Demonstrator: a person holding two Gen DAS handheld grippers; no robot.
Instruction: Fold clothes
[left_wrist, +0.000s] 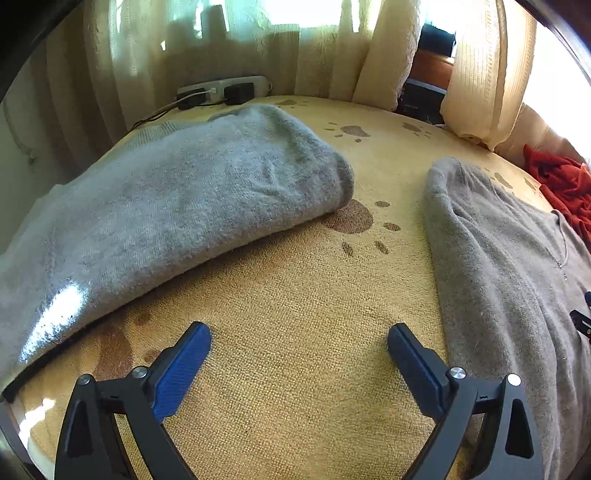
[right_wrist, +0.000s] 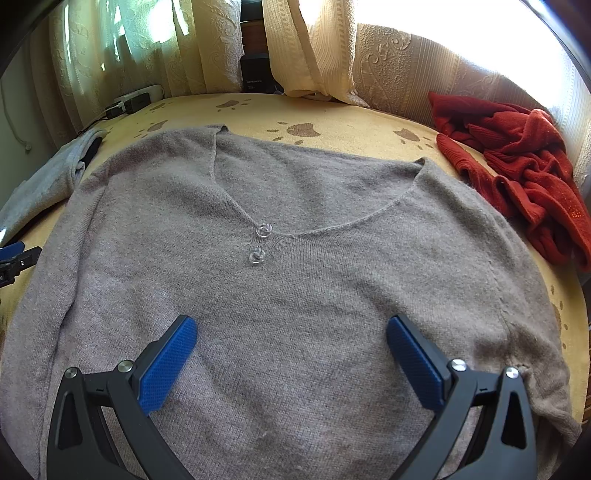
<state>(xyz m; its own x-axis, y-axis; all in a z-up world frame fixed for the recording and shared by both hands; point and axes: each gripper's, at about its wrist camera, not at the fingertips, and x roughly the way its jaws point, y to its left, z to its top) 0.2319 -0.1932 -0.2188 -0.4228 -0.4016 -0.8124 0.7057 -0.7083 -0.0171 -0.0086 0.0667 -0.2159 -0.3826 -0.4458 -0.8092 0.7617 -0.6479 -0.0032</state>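
Three garments lying on a yellow blanket (right_wrist: 354, 122) printed with brown paw marks: one folded light grey sweater (left_wrist: 177, 199), one taupe sweater (right_wrist: 295, 266) spread flat, one red garment (right_wrist: 517, 173) crumpled in a heap.

Two claws showing. Left claw (left_wrist: 299, 343) standing wide open, blue pads (left_wrist: 184, 365) apart with nothing between them, hanging over bare blanket between the two grey pieces. Right claw (right_wrist: 291, 336) likewise gaping, gripping nothing, hovering over the lower chest of the taupe sweater.

Two clear buttons (right_wrist: 260, 242) sitting one below the other at the point of the taupe sweater's neckline. Both sleeves lying along the body's sides.

Folded grey sweater resting near the blanket's left edge, its rounded fold facing the gap. A strip of open blanket running between that fold and the taupe sweater's left edge, widest near the left claw. Red heap lying by the far right edge, just beside the taupe sweater's shoulder; touching or not, cannot tell. More free blanket stretching behind the taupe sweater toward the curtains (right_wrist: 155, 51).

One white power strip (left_wrist: 221, 90) with two black plugs lying at the far left corner, cords trailing off the edge.
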